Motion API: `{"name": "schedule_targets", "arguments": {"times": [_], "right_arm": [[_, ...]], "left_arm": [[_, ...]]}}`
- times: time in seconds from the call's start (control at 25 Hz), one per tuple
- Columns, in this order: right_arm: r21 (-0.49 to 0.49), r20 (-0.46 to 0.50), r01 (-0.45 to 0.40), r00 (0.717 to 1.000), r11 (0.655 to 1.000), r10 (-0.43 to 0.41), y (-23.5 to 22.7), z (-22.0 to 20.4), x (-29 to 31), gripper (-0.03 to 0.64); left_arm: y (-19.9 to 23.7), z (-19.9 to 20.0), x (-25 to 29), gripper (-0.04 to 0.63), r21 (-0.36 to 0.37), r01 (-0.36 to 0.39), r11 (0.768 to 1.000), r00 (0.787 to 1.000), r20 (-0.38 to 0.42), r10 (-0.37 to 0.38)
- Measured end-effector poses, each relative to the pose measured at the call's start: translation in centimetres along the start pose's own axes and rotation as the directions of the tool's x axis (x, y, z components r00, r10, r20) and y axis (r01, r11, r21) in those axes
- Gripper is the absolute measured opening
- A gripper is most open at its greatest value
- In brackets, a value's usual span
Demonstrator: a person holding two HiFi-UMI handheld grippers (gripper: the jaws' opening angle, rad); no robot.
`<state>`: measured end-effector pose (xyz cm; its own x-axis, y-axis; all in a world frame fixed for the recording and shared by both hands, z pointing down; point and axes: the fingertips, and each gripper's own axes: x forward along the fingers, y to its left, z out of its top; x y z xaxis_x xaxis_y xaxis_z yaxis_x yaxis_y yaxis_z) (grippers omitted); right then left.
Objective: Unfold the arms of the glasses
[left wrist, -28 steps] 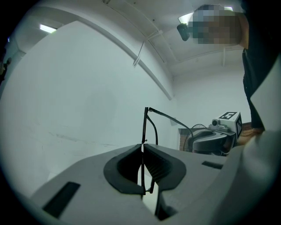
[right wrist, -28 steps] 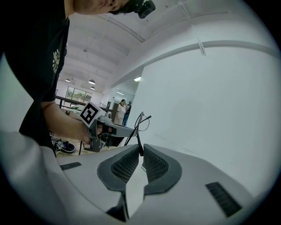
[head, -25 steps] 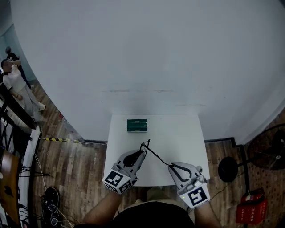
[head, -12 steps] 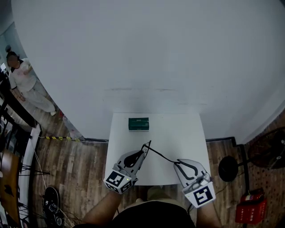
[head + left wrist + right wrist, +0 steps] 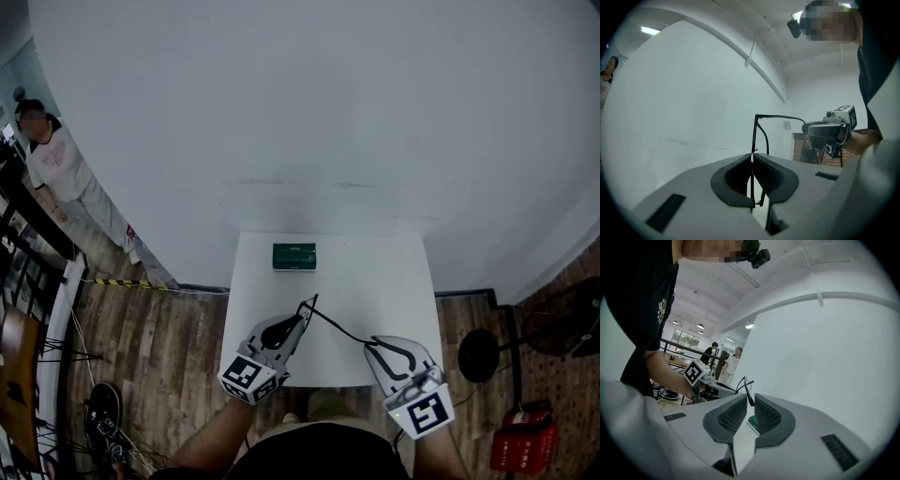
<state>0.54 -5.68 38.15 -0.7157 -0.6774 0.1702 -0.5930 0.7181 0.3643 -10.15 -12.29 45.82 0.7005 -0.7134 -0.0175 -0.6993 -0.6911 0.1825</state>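
Lower centre of the head view: the thin black wire glasses (image 5: 330,325) span both tools. The left gripper (image 5: 302,320) pinches the frame. The right gripper (image 5: 371,347) (drawn slightly rightward since a second ago) is opening around the arm's tip, so this arm looks unfolded.

box (image 5: 293,256) on table (image 5: 394,281), behind glasses (image 5: 328,325)

Near the far edge of a white table (image 5: 394,281) — a small green box (image 5: 294,256), lying flat. Behind, a plain white wall (image 5: 328,112). Left, on wooden floor (image 5: 178,356), a standing person (image 5: 66,178) beside yellow-black tape (image 5: 122,283); right — a black fan (image 5: 562,323), a red object (image 5: 525,442).
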Motion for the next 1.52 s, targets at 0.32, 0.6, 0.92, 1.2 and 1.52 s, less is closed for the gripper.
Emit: {"name": "schedule_targets", "arguments": {"times": [0.32, 0.6, 0.92, 1.2, 1.52], "right_arm": [[0.101, 0.063, 0.021, 0.998, 0.995, -0.027, -0.6, 0.1, -0.8, 0.052], [0.147, 0.031, -0.058, 0.998, 0.988, 0.054, 1.3, -2.1, -0.2, 0.051], [0.375, 0.062, -0.127, 0.992, 0.918, 0.111, 2.5, -3.6, 3.8, 0.063], [0.584, 0.131, -0.135, 0.989, 0.800, 0.071, 0.4, -5.1, 6.7, 0.067], [0.615, 0.156, -0.166, 0.984, 0.771, 0.087, -1.4, -5.8, 9.2, 0.067]], "left_arm": [[1.4, -0.2, 0.2, 0.020, -0.066, -0.030, 0.997, 0.999, 0.012, 0.031], [1.9, 0.5, 0.8, 0.020, -0.082, -0.050, 0.995, 0.998, 0.028, 0.052], [-0.1, 0.8, 2.6, 0.020, -0.122, -0.002, 0.993, 1.000, 0.028, 0.005], [-1.5, 0.5, 4.2, 0.020, -0.121, 0.037, 0.992, 0.999, 0.022, -0.035], [-1.5, -0.8, 5.8, 0.020, -0.130, 0.056, 0.990, 0.998, 0.004, -0.056]]}}
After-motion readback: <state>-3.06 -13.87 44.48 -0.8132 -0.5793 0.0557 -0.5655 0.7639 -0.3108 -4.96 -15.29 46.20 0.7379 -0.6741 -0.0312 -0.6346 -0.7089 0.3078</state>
